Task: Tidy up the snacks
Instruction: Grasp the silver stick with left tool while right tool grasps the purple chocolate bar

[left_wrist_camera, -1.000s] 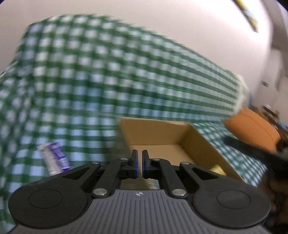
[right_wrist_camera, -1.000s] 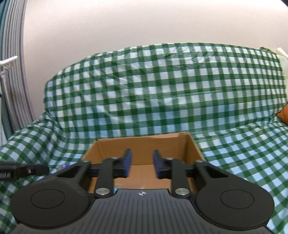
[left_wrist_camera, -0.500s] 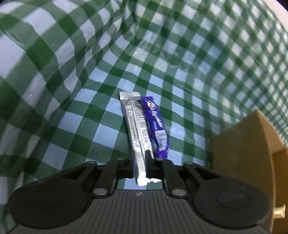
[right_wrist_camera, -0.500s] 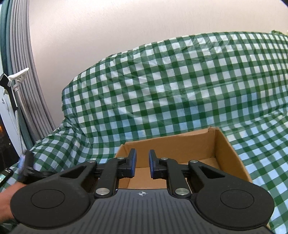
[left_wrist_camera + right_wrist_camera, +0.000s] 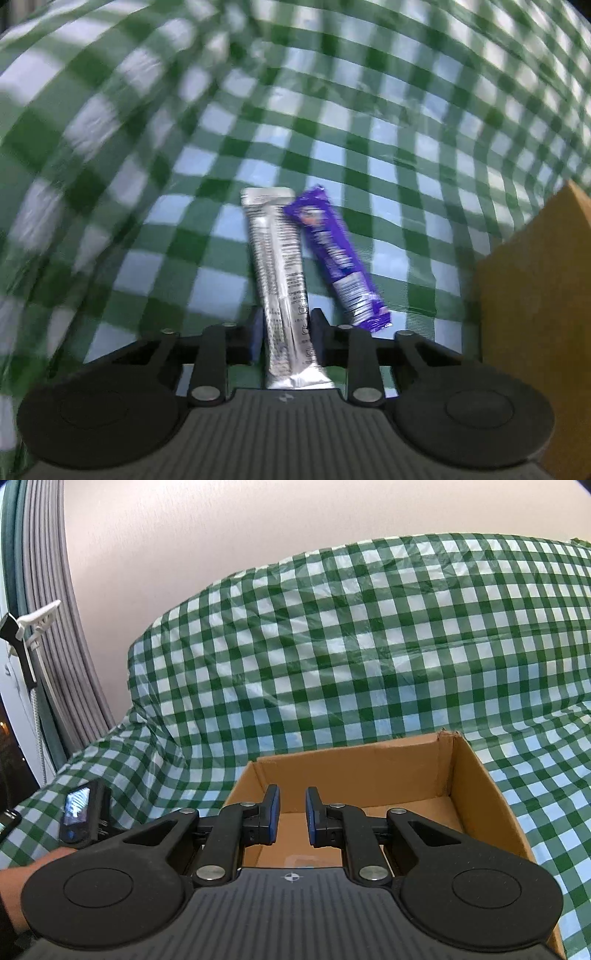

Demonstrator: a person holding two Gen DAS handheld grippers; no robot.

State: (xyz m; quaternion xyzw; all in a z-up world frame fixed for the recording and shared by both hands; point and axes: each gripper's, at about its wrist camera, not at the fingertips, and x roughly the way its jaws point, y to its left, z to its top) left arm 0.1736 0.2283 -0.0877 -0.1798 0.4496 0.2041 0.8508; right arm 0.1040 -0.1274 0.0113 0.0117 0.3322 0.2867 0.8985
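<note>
In the left wrist view a silver stick packet (image 5: 277, 266) and a purple snack bar (image 5: 338, 258) lie side by side on the green checked cloth. My left gripper (image 5: 286, 338) is open with its jaws on either side of the silver packet's near end. The cardboard box (image 5: 535, 332) stands just to the right. In the right wrist view my right gripper (image 5: 291, 818) is open and empty, hovering over the near side of the open cardboard box (image 5: 476, 775). A pale item (image 5: 301, 860) lies on the box floor, mostly hidden.
The green checked cloth (image 5: 351, 646) covers a sofa seat and backrest. A grey curtain (image 5: 55, 627) and a window are at the left. The left hand and the other gripper's display (image 5: 79, 812) show at the lower left of the right wrist view.
My left gripper swung left from the box, came down onto the silver packet, and its jaws opened around it. My right gripper drifted left above the box and stayed open.
</note>
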